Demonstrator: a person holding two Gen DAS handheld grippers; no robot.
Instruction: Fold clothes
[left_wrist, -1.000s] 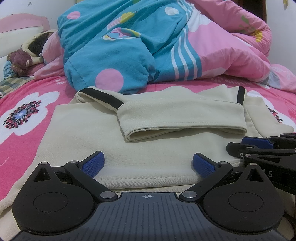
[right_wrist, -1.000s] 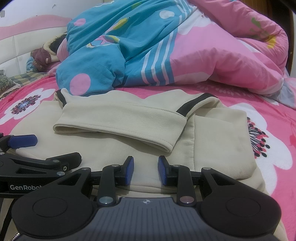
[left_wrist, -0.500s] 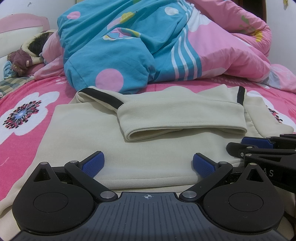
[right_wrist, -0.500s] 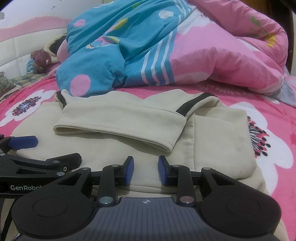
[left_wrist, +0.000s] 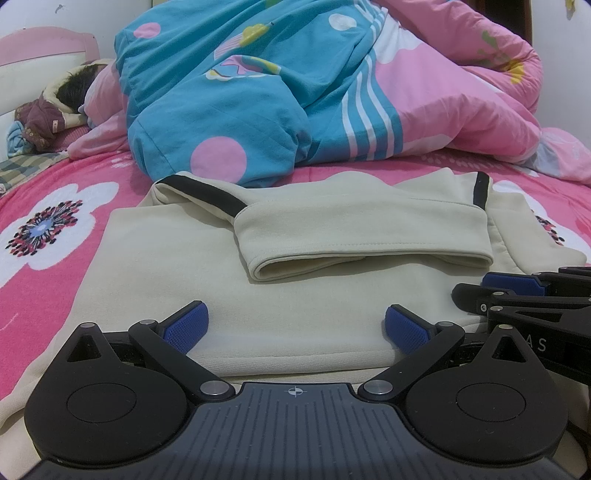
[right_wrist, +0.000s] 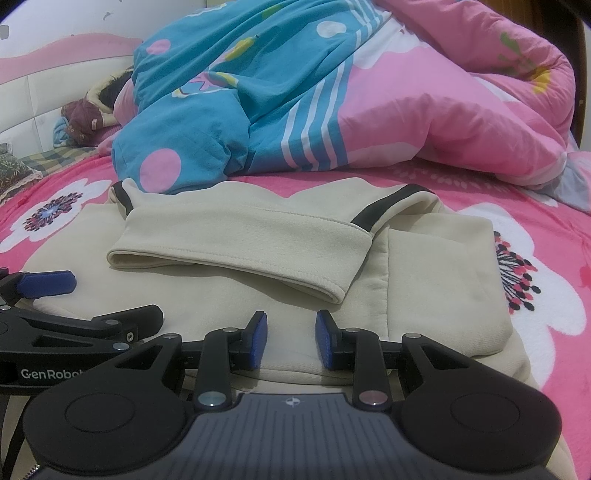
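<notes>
A cream sweatshirt (left_wrist: 288, 288) (right_wrist: 424, 277) with black sleeve stripes lies flat on the pink bed. Its sleeves (left_wrist: 369, 236) (right_wrist: 240, 236) are folded across the chest. My left gripper (left_wrist: 295, 326) hovers over the near hem, its blue pads spread wide and nothing between them. In the right wrist view the left gripper (right_wrist: 110, 299) shows side-on at the left edge. My right gripper (right_wrist: 290, 339) sits over the hem further right, its pads a narrow gap apart with cloth visible behind the gap, not pinched. It also shows at the right edge of the left wrist view as the right gripper (left_wrist: 476, 290).
A bulky blue and pink quilt (left_wrist: 295, 92) (right_wrist: 332, 92) is heaped just beyond the sweatshirt. A person (left_wrist: 74, 81) lies at the far left by the headboard (right_wrist: 37, 92). Pink floral bedsheet (left_wrist: 55, 229) (right_wrist: 554, 295) shows on both sides of the garment.
</notes>
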